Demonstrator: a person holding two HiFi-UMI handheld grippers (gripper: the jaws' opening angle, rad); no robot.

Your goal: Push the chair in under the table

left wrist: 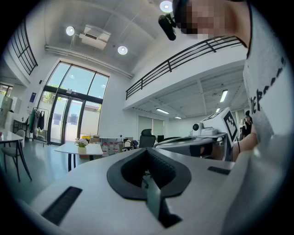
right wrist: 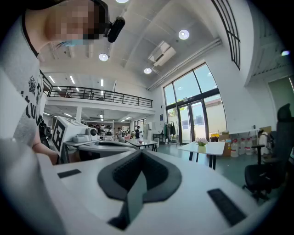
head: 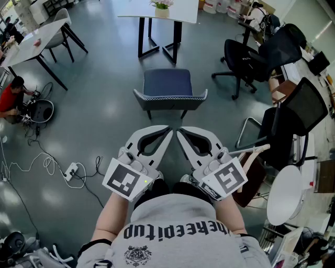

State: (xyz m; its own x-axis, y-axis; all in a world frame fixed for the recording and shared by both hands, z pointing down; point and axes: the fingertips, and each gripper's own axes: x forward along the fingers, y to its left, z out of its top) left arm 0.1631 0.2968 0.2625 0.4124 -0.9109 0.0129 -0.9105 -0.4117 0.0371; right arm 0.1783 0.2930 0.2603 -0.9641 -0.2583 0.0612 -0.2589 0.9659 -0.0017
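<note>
- Table (head: 135,9): white top, at the far end of the grey floor (head: 99,104).
- Chair (head: 168,84): blue seat, on the floor just short of the table's legs, not under it, its back toward the person.
- Left gripper (head: 167,129) and right gripper (head: 179,131): side by side, level, near the chair's back but apart from it, both clenched on nothing.

A black office chair (head: 245,62) stands on the grey floor (head: 104,104) at upper right. At left, a white power strip (head: 71,170) lies among loose cables, near a crouching person in red (head: 9,97).
</note>
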